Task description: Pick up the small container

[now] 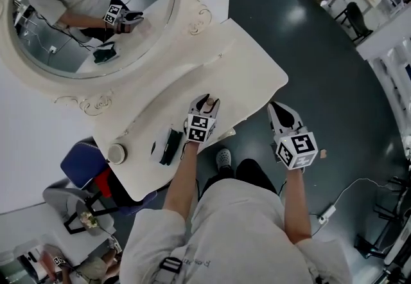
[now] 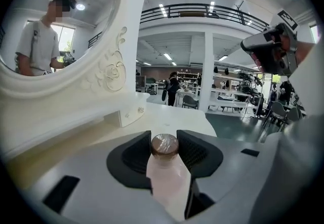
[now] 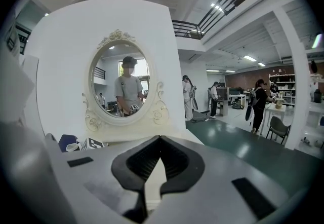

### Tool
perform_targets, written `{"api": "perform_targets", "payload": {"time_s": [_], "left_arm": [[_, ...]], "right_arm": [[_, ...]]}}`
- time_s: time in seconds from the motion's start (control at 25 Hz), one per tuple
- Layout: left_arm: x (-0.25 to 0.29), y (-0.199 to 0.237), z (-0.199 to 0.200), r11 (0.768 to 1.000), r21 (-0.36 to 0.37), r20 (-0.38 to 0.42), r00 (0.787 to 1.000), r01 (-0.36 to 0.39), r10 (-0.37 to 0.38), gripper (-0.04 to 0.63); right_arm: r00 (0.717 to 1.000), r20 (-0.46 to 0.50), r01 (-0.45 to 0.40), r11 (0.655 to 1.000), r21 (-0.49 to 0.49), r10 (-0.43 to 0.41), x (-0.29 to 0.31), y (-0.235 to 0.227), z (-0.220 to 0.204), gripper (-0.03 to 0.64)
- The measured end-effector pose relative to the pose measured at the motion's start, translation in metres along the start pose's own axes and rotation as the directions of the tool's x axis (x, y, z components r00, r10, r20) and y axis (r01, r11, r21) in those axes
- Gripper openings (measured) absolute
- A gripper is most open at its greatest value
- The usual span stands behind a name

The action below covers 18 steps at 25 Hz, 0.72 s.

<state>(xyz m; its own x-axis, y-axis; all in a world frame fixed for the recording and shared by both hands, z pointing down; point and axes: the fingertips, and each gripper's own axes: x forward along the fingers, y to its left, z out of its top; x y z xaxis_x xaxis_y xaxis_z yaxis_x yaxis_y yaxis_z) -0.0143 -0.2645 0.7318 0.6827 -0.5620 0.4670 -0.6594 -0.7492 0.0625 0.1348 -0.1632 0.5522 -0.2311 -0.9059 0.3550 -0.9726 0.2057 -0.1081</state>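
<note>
Pink brown-capped small container [image 2: 169,182] — probably light, slick — is sitting body-clamped in the left gripper [image 2: 165,147] before the ornate white mirror [image 2: 109,73]; right gripper [image 3: 159,139] clenched, empty.

The small container [image 2: 167,180] has a matt pink body, glossy brown cap; table [image 1: 253,64] smooth; floor [image 1: 334,83] glossy.

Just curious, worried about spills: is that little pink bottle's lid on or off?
On. A brown cap sits atop the pink bottle, which the left gripper holds.

White vanity table [image 1: 253,67], oval mirror [image 1: 83,13], dark glossy floor [image 1: 334,83].
</note>
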Motion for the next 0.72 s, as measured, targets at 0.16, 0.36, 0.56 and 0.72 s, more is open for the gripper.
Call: {"api": "perform_targets", "payload": {"time_s": [0.16, 0.36, 0.56, 0.72], "left_arm": [[0.003, 0.0, -0.003, 0.999, 0.032, 0.0, 1.0, 0.014, -0.014, 0.16], [0.004, 0.001, -0.004, 1.0, 0.004, 0.05, 0.999, -0.007, 0.007, 0.153], [0.006, 0.004, -0.012, 0.998, -0.02, 0.09, 0.994, -0.055, 0.056, 0.15], [0.006, 0.003, -0.009, 0.998, -0.019, 0.096, 0.994, -0.052, 0.054, 0.147]], "right_arm": [[1.0, -0.022, 0.007, 1.0, 0.004, -0.007, -0.003, 0.0, -0.009, 0.015], [1.0, -0.026, 0.012, 1.0, 0.005, -0.012, -0.006, 0.0, -0.013, 0.015], [0.999, -0.035, 0.016, 1.0, 0.004, -0.016, -0.013, 0.0, -0.018, 0.015], [0.999, -0.037, 0.029, 0.999, 0.018, -0.028, -0.016, -0.007, -0.022, 0.015]]}}
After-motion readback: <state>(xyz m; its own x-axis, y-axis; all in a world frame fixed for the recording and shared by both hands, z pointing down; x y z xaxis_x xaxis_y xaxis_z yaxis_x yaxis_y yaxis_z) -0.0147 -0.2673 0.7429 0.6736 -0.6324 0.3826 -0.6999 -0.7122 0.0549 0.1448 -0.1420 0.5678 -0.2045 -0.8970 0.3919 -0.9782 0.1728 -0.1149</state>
